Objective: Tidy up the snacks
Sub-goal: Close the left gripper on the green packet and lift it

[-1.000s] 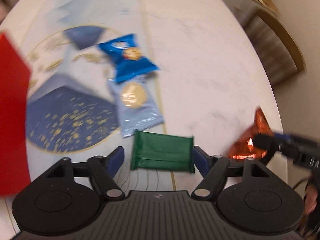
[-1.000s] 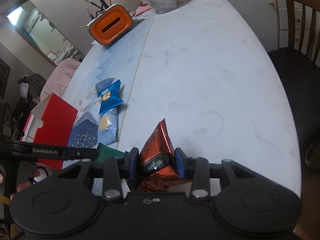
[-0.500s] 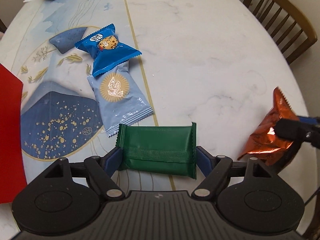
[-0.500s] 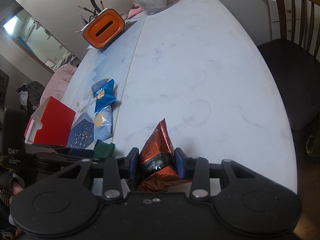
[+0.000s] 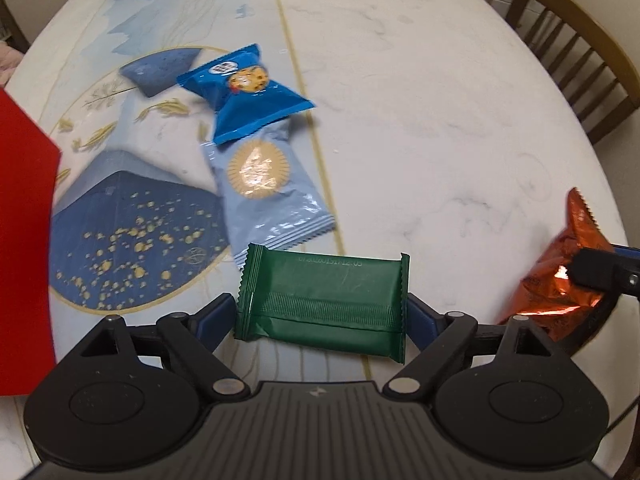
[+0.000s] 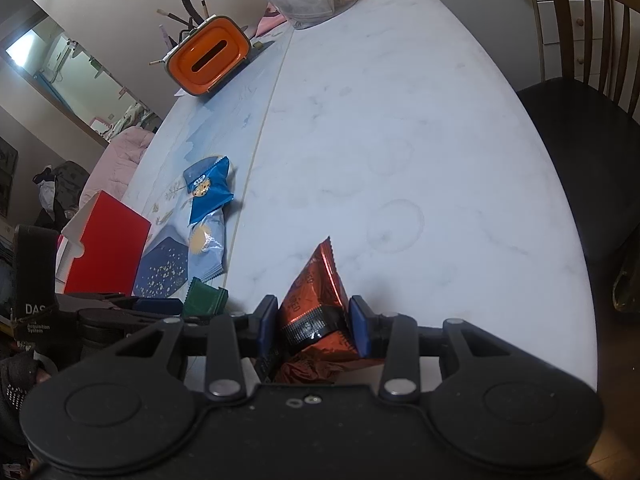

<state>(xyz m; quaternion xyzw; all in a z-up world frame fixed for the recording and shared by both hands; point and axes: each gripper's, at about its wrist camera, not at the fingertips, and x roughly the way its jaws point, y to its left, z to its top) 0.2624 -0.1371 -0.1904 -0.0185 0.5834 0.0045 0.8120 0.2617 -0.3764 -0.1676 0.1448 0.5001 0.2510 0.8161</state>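
Left wrist view: the left gripper [image 5: 322, 314] is opening around the flat green foil packet [image 5: 324, 300], which lies on the marble counter [image 5: 420, 100]; let it clear both crimped ends before lifting. Beyond lie the pale blue wrapper [image 5: 264, 188] and bright blue cookie pouch [image 5: 244, 92]. The right gripper [image 6: 314, 326] is clenched on the orange foil pouch [image 6: 316, 292].

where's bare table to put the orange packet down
Free: the white marble between the gold seam and the chair. Crowded: left of the seam, where the blue packet, pale packet, green packet and red box sit.
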